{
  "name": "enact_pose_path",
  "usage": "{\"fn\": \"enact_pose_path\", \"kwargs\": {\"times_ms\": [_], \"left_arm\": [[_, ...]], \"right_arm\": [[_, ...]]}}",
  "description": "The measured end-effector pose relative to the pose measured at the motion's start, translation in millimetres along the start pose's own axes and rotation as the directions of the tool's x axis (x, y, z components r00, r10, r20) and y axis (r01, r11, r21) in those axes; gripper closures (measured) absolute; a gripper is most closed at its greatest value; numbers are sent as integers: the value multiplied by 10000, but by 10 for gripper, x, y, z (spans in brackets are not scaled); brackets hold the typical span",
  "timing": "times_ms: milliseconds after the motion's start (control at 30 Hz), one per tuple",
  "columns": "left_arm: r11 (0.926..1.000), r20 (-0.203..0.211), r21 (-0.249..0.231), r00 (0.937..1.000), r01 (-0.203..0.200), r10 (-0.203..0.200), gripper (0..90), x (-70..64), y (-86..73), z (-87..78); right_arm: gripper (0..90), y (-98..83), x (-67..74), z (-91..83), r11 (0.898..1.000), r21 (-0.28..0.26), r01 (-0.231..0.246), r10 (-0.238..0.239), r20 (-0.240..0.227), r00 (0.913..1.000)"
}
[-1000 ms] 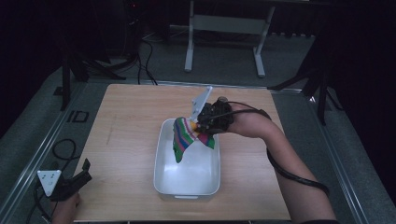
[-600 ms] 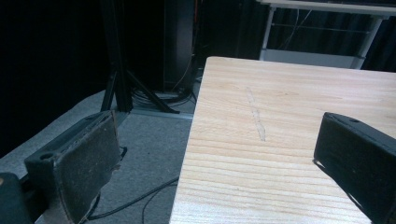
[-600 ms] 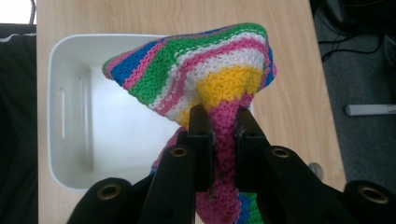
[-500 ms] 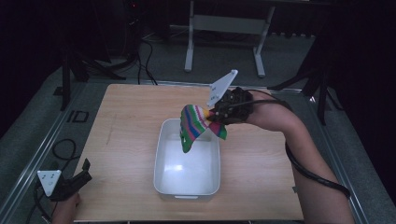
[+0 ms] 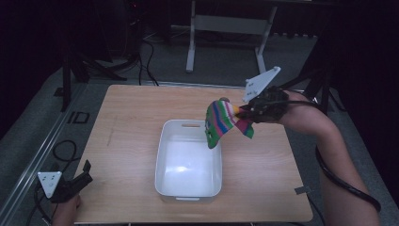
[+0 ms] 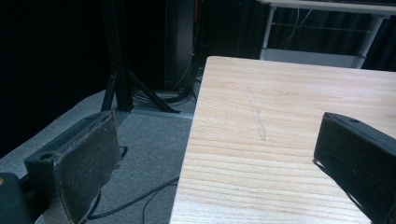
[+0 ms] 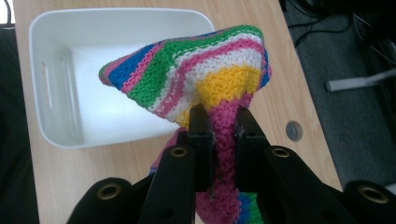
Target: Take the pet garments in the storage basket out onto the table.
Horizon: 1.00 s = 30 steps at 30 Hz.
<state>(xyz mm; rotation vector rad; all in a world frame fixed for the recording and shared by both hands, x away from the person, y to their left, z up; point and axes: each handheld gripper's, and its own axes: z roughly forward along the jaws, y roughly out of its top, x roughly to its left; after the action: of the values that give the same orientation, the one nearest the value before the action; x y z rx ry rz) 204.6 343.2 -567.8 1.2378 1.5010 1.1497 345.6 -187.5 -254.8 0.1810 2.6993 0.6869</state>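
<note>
Striped knitted cloth (image 5: 225, 123), soft and limp, pinched at its bunched fold by right hand-held gripper (image 5: 241, 112), draping over white tub (image 5: 188, 193); left hand-held gripper (image 5: 80, 179) released.

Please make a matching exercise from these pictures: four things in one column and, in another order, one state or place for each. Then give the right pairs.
Things:
1. striped knitted cloth
2. white bin
3. left gripper
4. right gripper

States or places:
A. open, at the near left corner of the table
B. empty, standing on the middle of the table
C. shut, raised above the bin's far right corner
D. hanging in the air, pinched between two jaws

Pairs: 1-D, 2-B, 3-A, 4-C
</note>
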Motion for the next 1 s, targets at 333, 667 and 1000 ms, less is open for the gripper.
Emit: {"fn": "enact_pose_path", "kwargs": {"times_ms": [333,667,1000], "left_arm": [[10000,-2,5,10000,3,-3,9,-1,0,2],[10000,18,-10,10000,-7,7,10,-2,0,4],[10000,35,-31,10000,-18,18,9,0,-1,2]], "right_arm": [[804,-496,-95,-184,9955,131,-936,930,375,9950],[803,-908,-140,-99,9846,446,-1692,1670,508,9847],[801,-1297,-127,389,9678,993,-2314,2314,114,9728]]}}
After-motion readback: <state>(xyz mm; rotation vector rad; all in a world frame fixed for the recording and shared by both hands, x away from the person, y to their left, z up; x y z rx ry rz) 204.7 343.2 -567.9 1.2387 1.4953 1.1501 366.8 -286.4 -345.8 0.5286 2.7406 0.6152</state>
